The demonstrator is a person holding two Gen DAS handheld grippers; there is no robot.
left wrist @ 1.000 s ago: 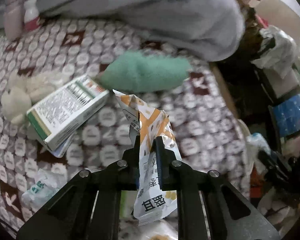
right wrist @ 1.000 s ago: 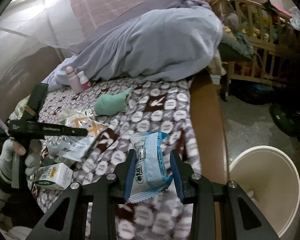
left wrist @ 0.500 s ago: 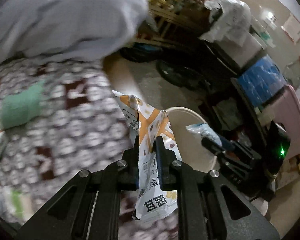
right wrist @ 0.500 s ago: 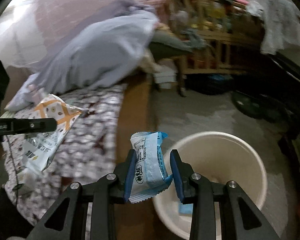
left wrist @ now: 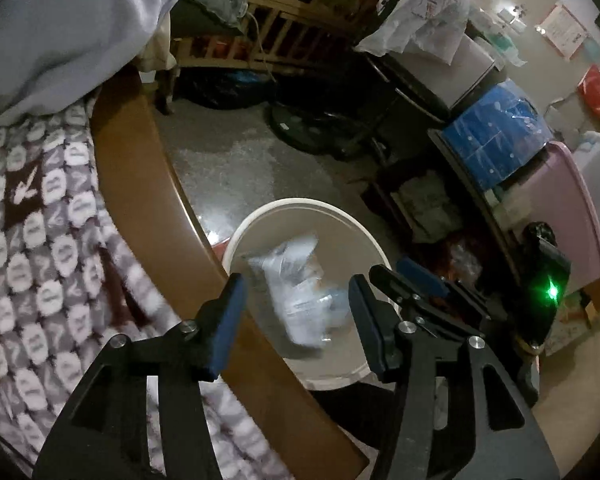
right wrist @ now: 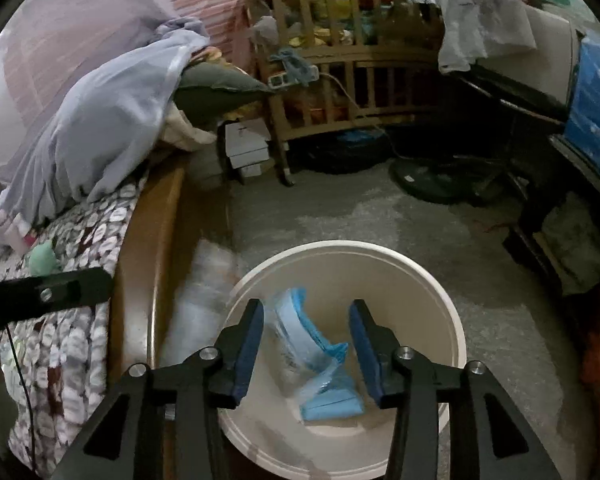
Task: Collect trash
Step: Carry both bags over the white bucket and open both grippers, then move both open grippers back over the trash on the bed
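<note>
1. Both tongs are spread wide with nothing in them: left tongs (left wrist: 296, 312), right tongs (right wrist: 306, 340).
2. The blue wrapper (right wrist: 312, 356) is blurry, low in the frame, inside the white bin (right wrist: 440, 296).
3. A blurry pale wrapper (right wrist: 204, 300) by the bed edge (right wrist: 148, 240) could miss the bin and land on the floor.

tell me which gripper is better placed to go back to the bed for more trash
Left, probably. Both grippers are open and empty over the white bucket, but the left gripper hangs beside the bed's wooden edge and patterned blanket, while the right gripper sits squarely above the bucket, farther from the bed.
</note>
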